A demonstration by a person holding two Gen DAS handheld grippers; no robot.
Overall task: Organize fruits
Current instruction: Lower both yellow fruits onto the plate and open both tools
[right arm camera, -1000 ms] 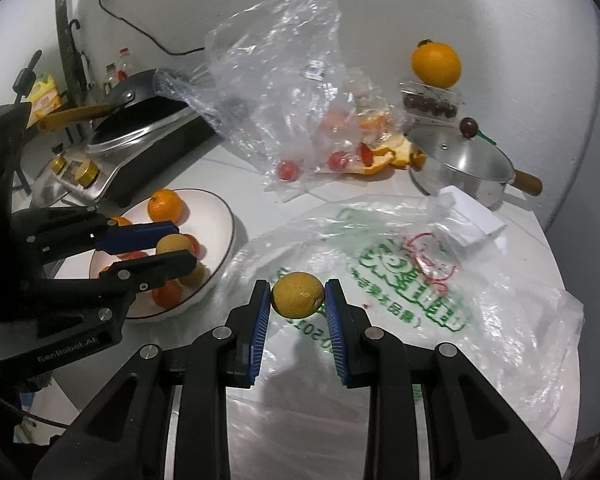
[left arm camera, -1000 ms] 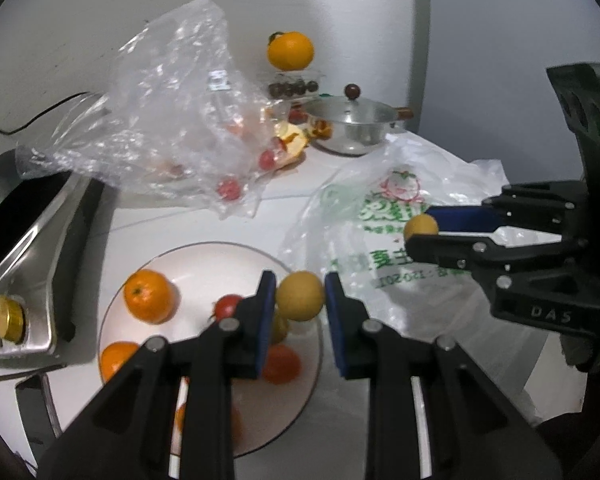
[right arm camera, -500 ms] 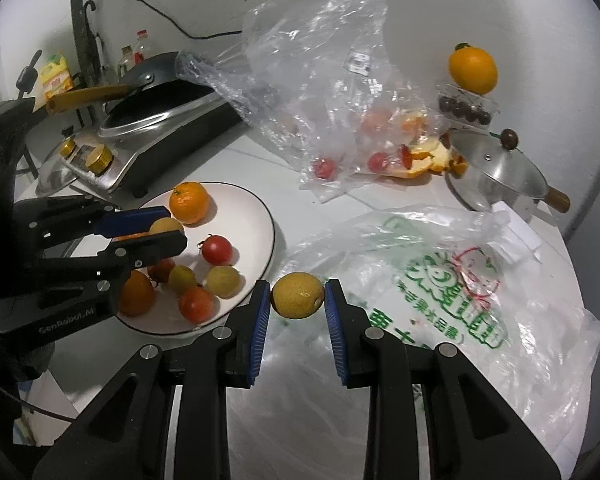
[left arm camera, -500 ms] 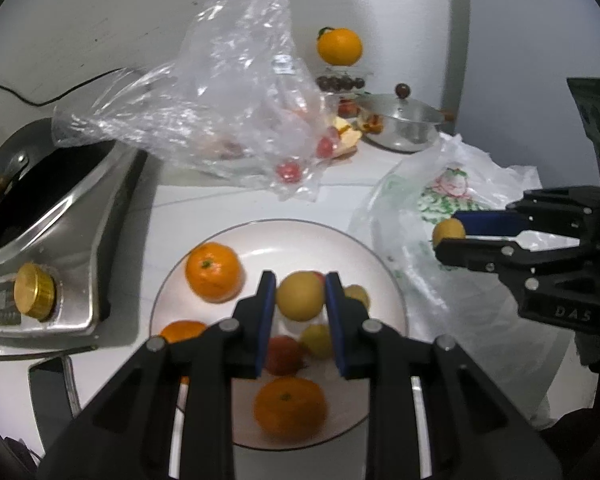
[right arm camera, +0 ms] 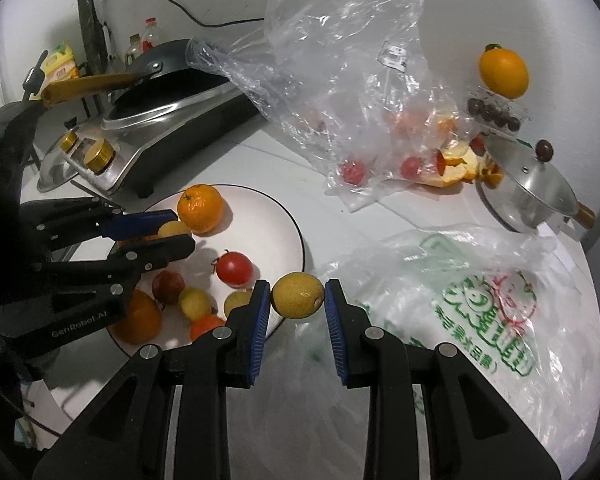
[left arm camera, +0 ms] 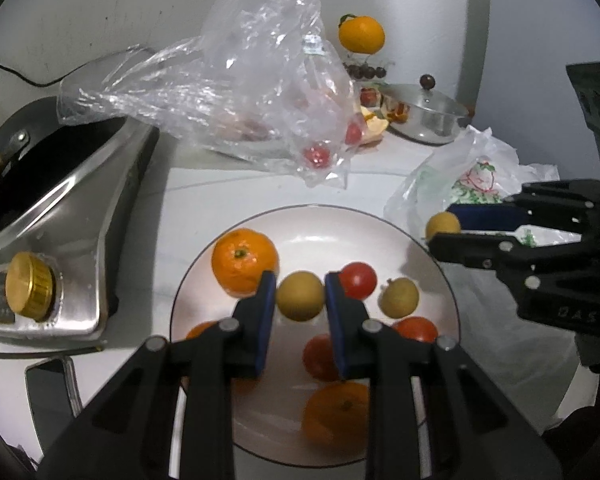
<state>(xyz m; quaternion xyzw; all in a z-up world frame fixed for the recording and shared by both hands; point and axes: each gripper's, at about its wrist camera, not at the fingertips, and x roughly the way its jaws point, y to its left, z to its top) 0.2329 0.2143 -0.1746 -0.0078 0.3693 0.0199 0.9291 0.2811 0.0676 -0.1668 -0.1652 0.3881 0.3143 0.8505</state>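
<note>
The white bench (right arm camera: 260, 152) carries a round plate (left arm camera: 332, 220) already loaded with oranges and tomatoes. The left tool (left arm camera: 300, 300) is clamped on a small yellow fruit (left arm camera: 300, 296) above the plate; the right tool (right arm camera: 298, 300) is clamped on another yellow fruit (right arm camera: 298, 295) at the plate's edge. Both look light, firm, smooth-skinned and likely to roll, so gripping across the widest part seems safest.

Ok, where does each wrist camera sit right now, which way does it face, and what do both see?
Left wrist: behind the left gripper, looking down onto the plate; it grips a yellow fruit; the right gripper enters from the right.
Right wrist: behind the right gripper, at the plate's edge by the printed bag, gripping another yellow fruit; the left gripper shows at left.
Shared: plate, clear bag, stove, pot.
</note>
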